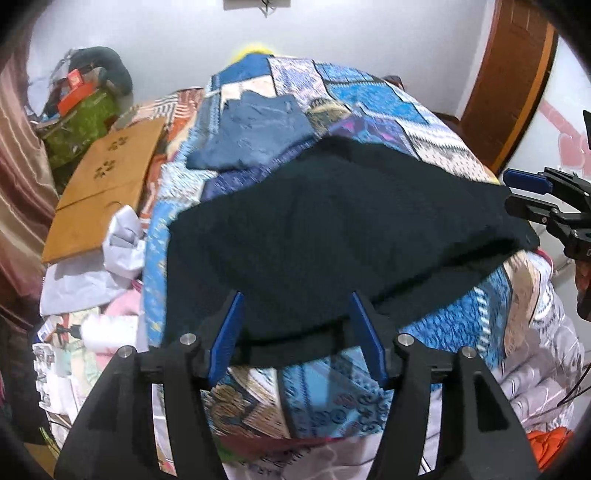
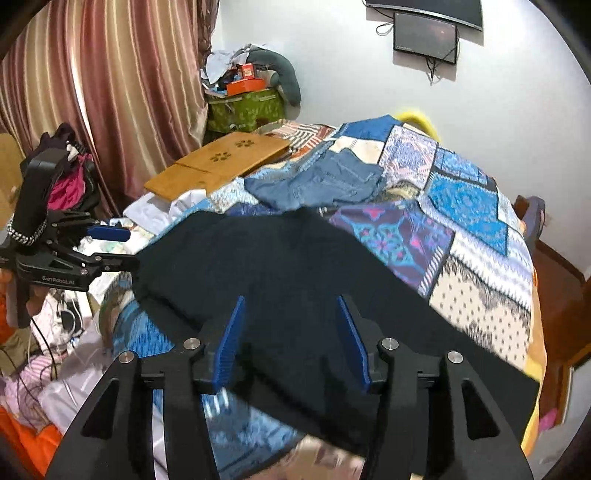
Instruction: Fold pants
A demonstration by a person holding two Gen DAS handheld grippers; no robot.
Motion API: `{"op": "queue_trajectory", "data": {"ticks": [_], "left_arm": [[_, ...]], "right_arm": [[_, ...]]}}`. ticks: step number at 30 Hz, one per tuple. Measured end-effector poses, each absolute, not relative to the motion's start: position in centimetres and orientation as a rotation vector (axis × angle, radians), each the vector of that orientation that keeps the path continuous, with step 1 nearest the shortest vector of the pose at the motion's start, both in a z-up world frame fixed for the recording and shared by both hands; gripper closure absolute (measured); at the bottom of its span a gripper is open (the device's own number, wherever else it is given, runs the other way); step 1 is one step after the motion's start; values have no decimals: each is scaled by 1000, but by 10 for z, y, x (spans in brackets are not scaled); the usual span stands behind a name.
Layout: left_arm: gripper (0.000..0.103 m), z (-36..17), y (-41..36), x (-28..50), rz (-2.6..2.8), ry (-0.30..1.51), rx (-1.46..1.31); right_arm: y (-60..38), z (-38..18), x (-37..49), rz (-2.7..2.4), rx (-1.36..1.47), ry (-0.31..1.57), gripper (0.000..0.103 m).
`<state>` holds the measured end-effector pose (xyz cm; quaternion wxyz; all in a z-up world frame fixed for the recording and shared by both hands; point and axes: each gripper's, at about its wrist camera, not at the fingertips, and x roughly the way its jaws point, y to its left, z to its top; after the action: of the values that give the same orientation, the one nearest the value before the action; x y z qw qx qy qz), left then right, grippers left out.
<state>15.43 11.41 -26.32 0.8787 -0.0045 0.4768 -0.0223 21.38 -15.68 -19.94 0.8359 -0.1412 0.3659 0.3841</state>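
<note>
The black pants (image 1: 332, 229) lie spread on the patchwork quilt (image 1: 388, 107); they also show in the right wrist view (image 2: 295, 280). My left gripper (image 1: 297, 299) is open, its blue pads just over the pants' near edge. It shows from the side in the right wrist view (image 2: 125, 251), at the pants' left corner. My right gripper (image 2: 290, 301) is open over the near edge of the pants. It also shows in the left wrist view (image 1: 511, 194), at the pants' right corner. A folded pair of blue jeans (image 1: 255, 133) lies farther back on the quilt.
A wooden lap tray (image 1: 107, 184) lies left of the quilt, with white cloth and paper (image 1: 122, 236) beside it. A green box with clutter (image 2: 243, 107) stands by the striped curtain (image 2: 110, 92). A wooden door (image 1: 513, 81) is at the right. A wall screen (image 2: 424, 35) hangs above.
</note>
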Motion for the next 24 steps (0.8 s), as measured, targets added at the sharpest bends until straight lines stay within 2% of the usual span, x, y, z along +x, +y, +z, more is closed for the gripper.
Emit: {"op": "queue_trajectory", "data": {"ticks": [12,16,17,19,21,24], "left_arm": [[45,-294,81,171,-66,1021,101],[71,-293,81,176,-81,1006,101],[75,-292,80,175,-76,998,108],[85,-289,81,173,-77,978,115],[88,-286,83,171,-78,967,103],[91,-280,83,165,-76,953,110]], "right_arm": [[-157,-248,200,806,-380,869,56],[-152,-257,197,796,-422,839,56],[-151,-257,197,799,-417,831,56],[-150,-255,196,813,-397,817,64],[-148,-251,193,826,-401,790,81],[-145,-247,191,838,-388,772,86]]}}
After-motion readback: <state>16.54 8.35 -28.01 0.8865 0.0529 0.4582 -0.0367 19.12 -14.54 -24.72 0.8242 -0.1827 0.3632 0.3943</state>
